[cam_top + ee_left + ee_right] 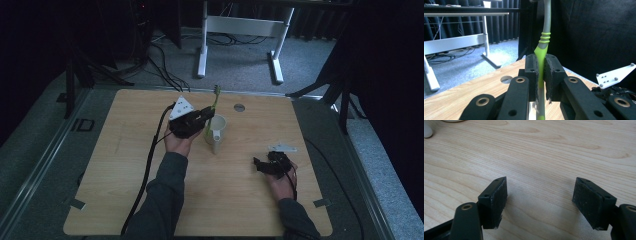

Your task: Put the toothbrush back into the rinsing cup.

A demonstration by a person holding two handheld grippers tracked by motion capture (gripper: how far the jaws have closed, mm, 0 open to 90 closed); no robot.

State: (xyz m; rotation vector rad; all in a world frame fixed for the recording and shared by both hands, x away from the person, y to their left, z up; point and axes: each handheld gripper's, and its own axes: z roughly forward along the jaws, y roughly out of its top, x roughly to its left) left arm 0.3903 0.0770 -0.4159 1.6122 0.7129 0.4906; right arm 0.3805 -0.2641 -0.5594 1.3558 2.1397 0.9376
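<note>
Dim room, wooden tabletop (125, 165). Left tool (541, 72) clamping toothbrush (543, 47) over mug (216, 134) at 12 o'clock; tilting risks tipping mug. Right tool (540, 202) gaping, holding nothing.

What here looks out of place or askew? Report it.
Nothing is spilled or damaged. The green toothbrush leans tilted over the white mug because the left tool is shut on its handle. The mug stands upright on the wooden table. The right tool is open above bare wood.
</note>
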